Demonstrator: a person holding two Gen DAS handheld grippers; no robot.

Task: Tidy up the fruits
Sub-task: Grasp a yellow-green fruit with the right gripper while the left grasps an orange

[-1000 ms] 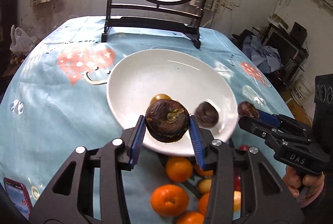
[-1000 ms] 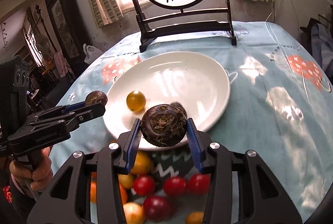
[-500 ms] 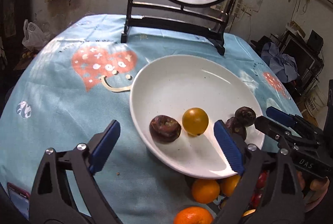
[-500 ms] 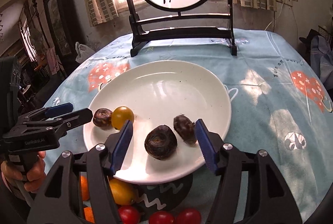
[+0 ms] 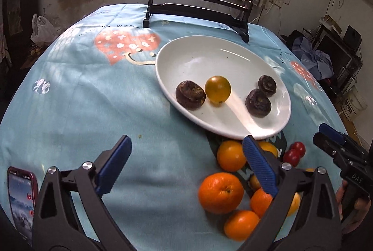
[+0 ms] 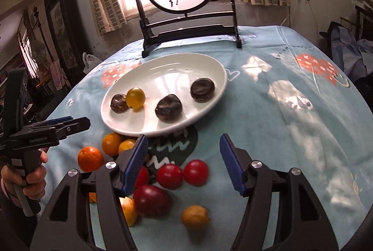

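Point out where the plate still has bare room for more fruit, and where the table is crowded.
The white plate is bare across its far half, toward the black screen stand; four fruits line its near half. The cloth right of the plate is bare too. It is crowded below the plate's near rim, where oranges and red tomatoes cluster.

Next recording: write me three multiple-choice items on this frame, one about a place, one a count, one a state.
1. Where does the yellow fruit lie?
A on the white plate
B on the phone
C in a gripper

2. How many dark brown fruits are on the plate?
A one
B three
C five

3. How is the right gripper?
A shut on a tomato
B open, holding nothing
C shut on the plate rim

Key: 1 A, it sits beside a dark brown fruit; 2 B, three show; 3 B, nothing touches its pads.
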